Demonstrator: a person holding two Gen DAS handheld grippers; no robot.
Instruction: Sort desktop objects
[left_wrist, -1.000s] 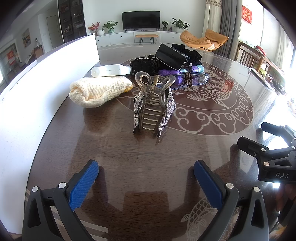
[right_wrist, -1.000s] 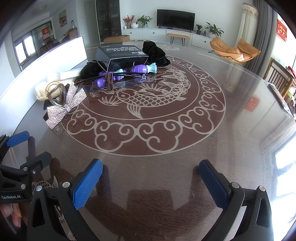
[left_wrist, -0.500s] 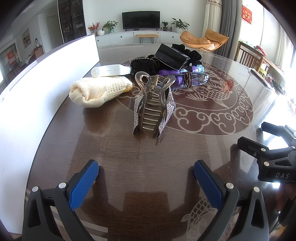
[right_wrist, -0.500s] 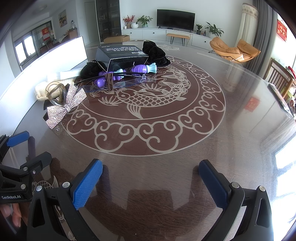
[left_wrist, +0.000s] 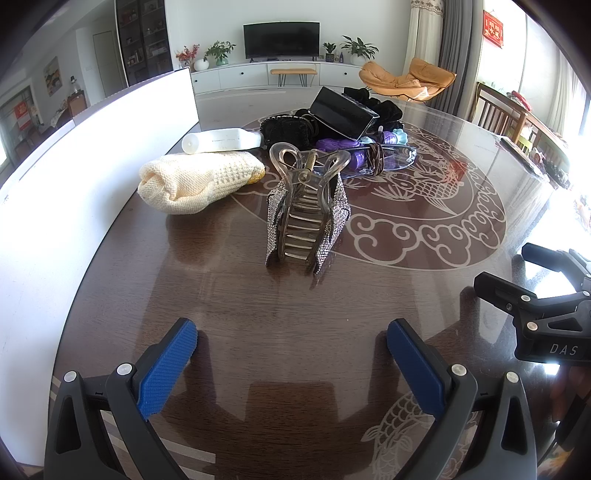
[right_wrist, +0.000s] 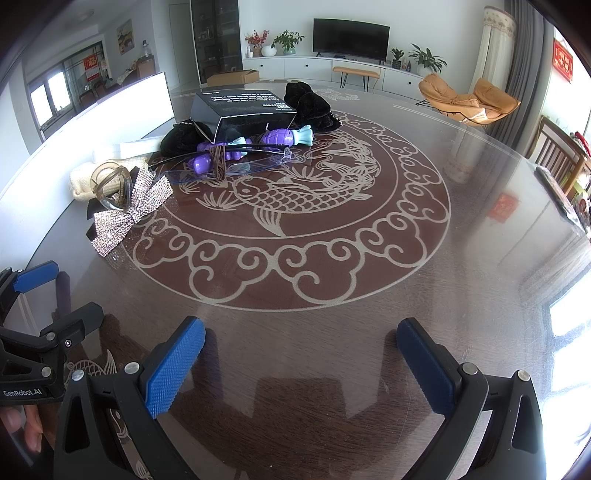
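Note:
A clear hair claw with a rhinestone bow (left_wrist: 304, 210) stands on the dark round table (left_wrist: 280, 314), straight ahead of my open left gripper (left_wrist: 291, 339), well beyond its fingertips. Left of it lies a cream knitted pouch (left_wrist: 195, 181) and a white bottle (left_wrist: 221, 140). Behind sit a black box (left_wrist: 341, 116), black fabric items (left_wrist: 286, 127), purple toys (left_wrist: 351, 147) and clear glasses (left_wrist: 391, 157). My right gripper (right_wrist: 301, 339) hovers open over bare table; the bow claw (right_wrist: 127, 205) is far to its left, the black box (right_wrist: 245, 110) at the back.
A white board (left_wrist: 74, 166) stands along the table's left edge. My right gripper's body (left_wrist: 543, 314) shows at the right of the left wrist view. A dark flat item (right_wrist: 557, 195) lies near the table's right rim. Wooden chairs (left_wrist: 506, 114) stand beyond.

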